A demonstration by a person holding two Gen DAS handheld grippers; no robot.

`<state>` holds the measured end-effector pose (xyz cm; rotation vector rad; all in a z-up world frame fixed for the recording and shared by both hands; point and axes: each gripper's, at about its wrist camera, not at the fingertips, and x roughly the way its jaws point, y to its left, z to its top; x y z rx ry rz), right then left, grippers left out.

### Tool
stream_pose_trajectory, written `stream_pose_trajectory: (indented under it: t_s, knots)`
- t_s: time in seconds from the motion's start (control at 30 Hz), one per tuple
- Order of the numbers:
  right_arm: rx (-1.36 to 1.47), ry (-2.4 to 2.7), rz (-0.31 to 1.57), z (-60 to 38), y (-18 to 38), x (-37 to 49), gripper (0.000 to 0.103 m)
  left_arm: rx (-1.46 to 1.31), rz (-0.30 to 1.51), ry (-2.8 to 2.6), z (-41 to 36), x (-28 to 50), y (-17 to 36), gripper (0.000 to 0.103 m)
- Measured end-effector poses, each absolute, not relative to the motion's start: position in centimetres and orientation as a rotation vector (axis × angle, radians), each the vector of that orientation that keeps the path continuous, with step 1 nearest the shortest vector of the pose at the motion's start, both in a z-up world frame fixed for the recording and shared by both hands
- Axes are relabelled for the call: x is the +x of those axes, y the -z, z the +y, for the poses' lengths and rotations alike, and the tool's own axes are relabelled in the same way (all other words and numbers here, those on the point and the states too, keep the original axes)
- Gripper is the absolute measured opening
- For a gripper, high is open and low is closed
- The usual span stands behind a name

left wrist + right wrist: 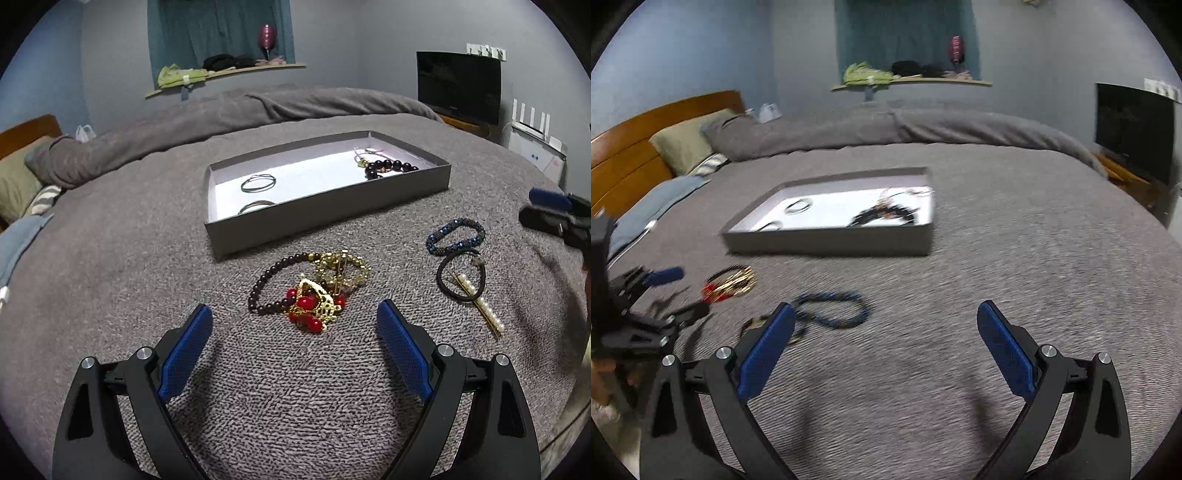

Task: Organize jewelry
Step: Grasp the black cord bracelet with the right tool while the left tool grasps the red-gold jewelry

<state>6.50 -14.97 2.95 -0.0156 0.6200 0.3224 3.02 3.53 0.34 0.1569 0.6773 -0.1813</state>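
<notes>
Two piles of jewelry are not yet in the grey tray, which sits on the grey blanket and already holds thin hoops toward its left end and a dark bead bracelet toward its right. In the left wrist view the left gripper hangs released, jaws spread wide and empty, just short of the nearer pile at its 12 o'clock: a maroon bead bracelet tangled with a gold chain piece and a red-and-gold ornament. At its 2 o'clock lie a blue beaded bracelet, a black hair tie and a pearl pin. The right gripper is likewise released and empty, the blue bracelet at its 11 o'clock.

The likely step is picking from the red-and-gold tangle. It would go best if the left jaws close low on a single strand at the pile's edge, lifting slowly so linked pieces separate rather than drag.

Motion blur smears the right wrist view, so the tray's contents there are hard to read. The tray's near wall hides part of the lower hoop, and how the tangled pieces interlock cannot be made out.
</notes>
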Motion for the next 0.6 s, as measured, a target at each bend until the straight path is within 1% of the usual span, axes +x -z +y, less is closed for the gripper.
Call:
stream_pose_trajectory:
  t_s: [0.03, 0.1, 0.2, 0.27, 0.3, 0.33, 0.37, 0.47, 0.6]
  knots:
    - [-0.03, -0.335, 0.621, -14.3, -2.8, 6.2, 0.097, 0.153, 0.677, 0.18, 3.6, 3.0, -0.4, 0.09]
    - [-0.058, -0.357, 0.622, -13.1, -2.6, 5.7, 0.09, 0.15, 0.676, 0.18, 3.6, 3.0, -0.4, 0.09]
    - [-0.081, -0.388, 0.64, -11.8, -2.1, 5.2, 0.076, 0.151, 0.671, 0.185, 3.6, 3.0, -0.5, 0.09]
    - [-0.089, -0.388, 0.653, -11.4, -1.9, 5.2, 0.057, 0.153, 0.669, 0.189, 3.6, 2.9, -0.5, 0.09]
    - [-0.089, -0.388, 0.659, -11.3, -1.7, 5.2, 0.052, 0.153, 0.669, 0.191, 3.6, 2.8, -0.5, 0.09]
    - [-0.083, -0.389, 0.669, -11.2, -1.5, 5.3, 0.042, 0.153, 0.67, 0.193, 3.6, 2.8, -0.5, 0.09]
    - [-0.074, -0.393, 0.68, -11.2, -1.4, 5.4, 0.035, 0.153, 0.671, 0.195, 3.6, 2.8, -0.4, 0.09]
    - [-0.061, -0.4, 0.697, -11.0, -1.1, 5.6, 0.031, 0.155, 0.669, 0.199, 3.5, 2.8, -0.5, 0.09]
    - [-0.048, -0.423, 0.729, -10.3, -0.6, 6.0, 0.031, 0.158, 0.668, 0.202, 3.5, 2.8, -0.6, 0.09]
